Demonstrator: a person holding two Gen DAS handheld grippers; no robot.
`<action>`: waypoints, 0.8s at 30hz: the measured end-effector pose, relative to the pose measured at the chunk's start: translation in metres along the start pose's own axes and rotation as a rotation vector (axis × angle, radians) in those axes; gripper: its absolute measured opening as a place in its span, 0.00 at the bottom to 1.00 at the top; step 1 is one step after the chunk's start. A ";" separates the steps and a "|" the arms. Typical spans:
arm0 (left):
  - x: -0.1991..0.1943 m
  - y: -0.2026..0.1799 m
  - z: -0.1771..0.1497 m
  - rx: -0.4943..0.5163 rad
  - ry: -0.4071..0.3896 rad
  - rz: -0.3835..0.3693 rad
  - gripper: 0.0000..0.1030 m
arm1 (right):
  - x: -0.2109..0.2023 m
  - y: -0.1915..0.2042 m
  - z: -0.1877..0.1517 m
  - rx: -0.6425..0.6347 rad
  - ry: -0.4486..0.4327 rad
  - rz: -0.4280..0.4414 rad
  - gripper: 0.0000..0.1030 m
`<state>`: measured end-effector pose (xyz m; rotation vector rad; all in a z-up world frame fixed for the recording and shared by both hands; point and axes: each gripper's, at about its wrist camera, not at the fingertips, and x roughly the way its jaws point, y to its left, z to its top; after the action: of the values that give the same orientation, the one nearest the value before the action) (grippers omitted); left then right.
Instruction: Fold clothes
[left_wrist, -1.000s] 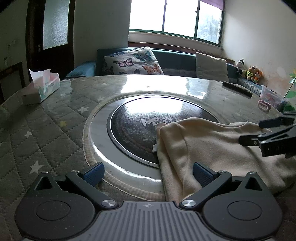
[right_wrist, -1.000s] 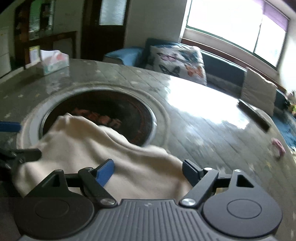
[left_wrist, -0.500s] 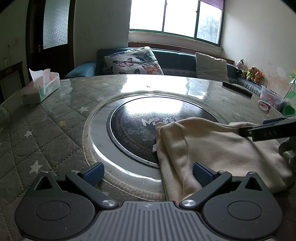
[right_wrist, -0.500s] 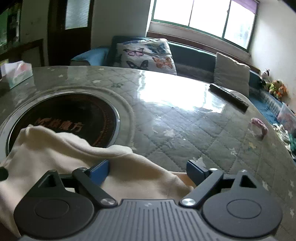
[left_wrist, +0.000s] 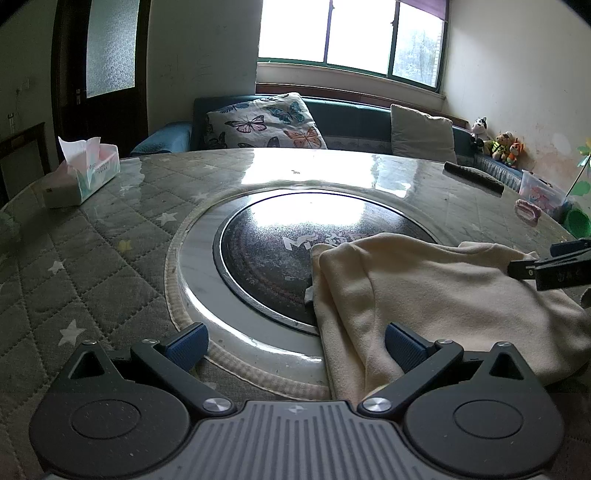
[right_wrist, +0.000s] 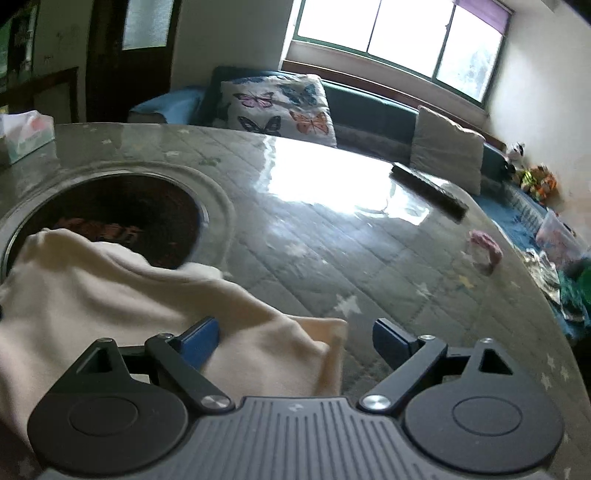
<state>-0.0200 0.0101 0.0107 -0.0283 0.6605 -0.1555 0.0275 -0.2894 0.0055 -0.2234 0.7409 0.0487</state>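
**Here: both grippers over the cloth**

Nearest, the left gripper (left_wrist: 293, 341) stays wide, empty. The cloth (left_wrist: 424, 291) lies at 3 o'clock on the table (left_wrist: 110, 258). The right gripper (right_wrist: 293, 338), wide, has swung right toward a corner, likely the next grasp.

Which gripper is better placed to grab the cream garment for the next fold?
Probably right. The right gripper is open with a corner of the cream garment between its fingers. The left gripper is open too, with only the garment's edge by one finger.
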 end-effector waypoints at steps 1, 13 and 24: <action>0.000 0.000 0.000 0.000 0.000 0.000 1.00 | 0.003 -0.003 0.001 0.016 0.001 0.001 0.90; 0.001 -0.002 0.000 0.003 0.001 0.006 1.00 | -0.014 -0.015 -0.006 -0.032 -0.028 0.057 0.90; 0.000 -0.003 0.000 0.005 0.002 0.010 1.00 | -0.043 -0.031 -0.030 -0.095 -0.104 0.109 0.91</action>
<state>-0.0201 0.0073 0.0109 -0.0198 0.6622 -0.1479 -0.0207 -0.3248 0.0190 -0.2692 0.6472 0.1983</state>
